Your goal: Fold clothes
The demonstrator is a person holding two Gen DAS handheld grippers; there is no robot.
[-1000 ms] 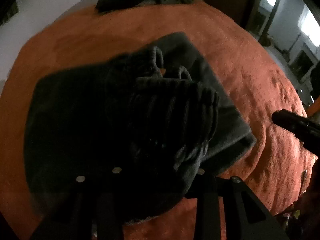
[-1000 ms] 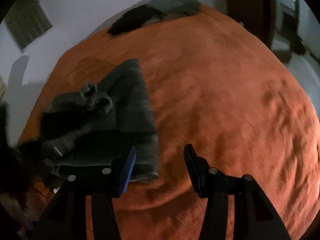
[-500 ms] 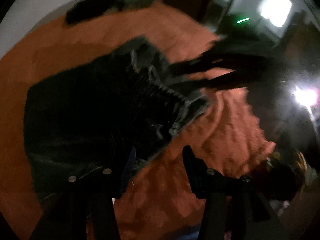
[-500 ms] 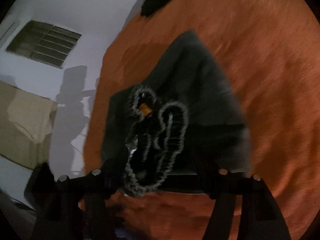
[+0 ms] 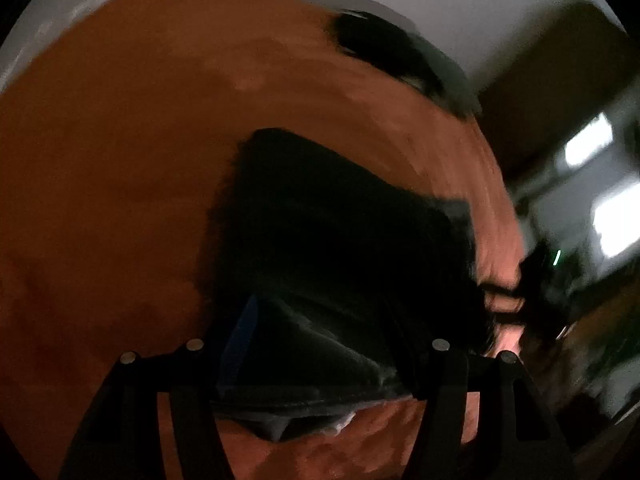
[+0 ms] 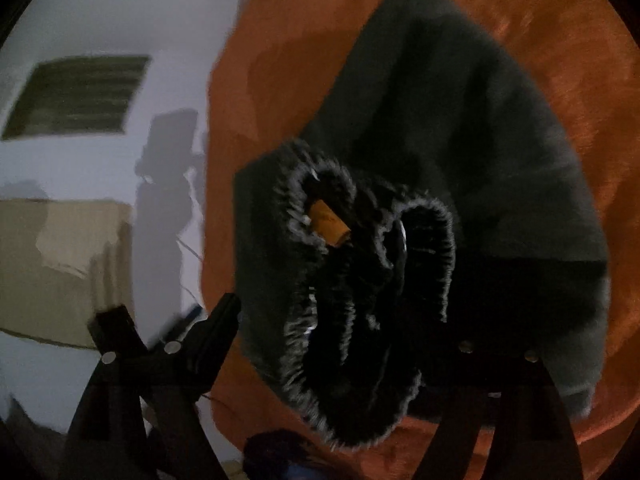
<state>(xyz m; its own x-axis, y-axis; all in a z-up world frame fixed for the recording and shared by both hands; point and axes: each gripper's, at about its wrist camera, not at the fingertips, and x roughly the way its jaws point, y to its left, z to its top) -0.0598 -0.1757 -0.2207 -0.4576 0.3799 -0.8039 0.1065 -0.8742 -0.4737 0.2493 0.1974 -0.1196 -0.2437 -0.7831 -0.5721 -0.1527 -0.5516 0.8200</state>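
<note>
Left wrist view: the left gripper point(image 5: 320, 344) has swung round since a second ago. Then its jaws were buried in a bunched dark garment; now they stand wide apart and are still opening, with the near edge of the folded dark garment point(image 5: 320, 240) lying between them, not pinched. The garment lies flat on the orange bedcover point(image 5: 120, 160), a neater and squarer shape than the heap seen before. A second dark piece of clothing point(image 5: 384, 52) lies at the far edge of the bed, by the pale wall; it was at top centre before and now sits to the upper right. The right side of this view is blurred, and a dark shape with a green light point(image 5: 556, 256) shows there; I cannot tell what it is.

Right wrist view: the right gripper point(image 6: 348, 336) has its jaws spread to their widest and still opening. A second ago they stood narrower over bare bedcover, beside the garment; now the garment's ribbed, light-edged cuffs point(image 6: 360, 280) lie between the fingers, loose, with no pad pressing them. A small orange patch point(image 6: 328, 220) shows through one cuff loop. The rest of the garment point(image 6: 460, 120) spreads away across the bedcover point(image 6: 580, 40). The wall with a vent point(image 6: 80, 96) now fills the left.
</note>
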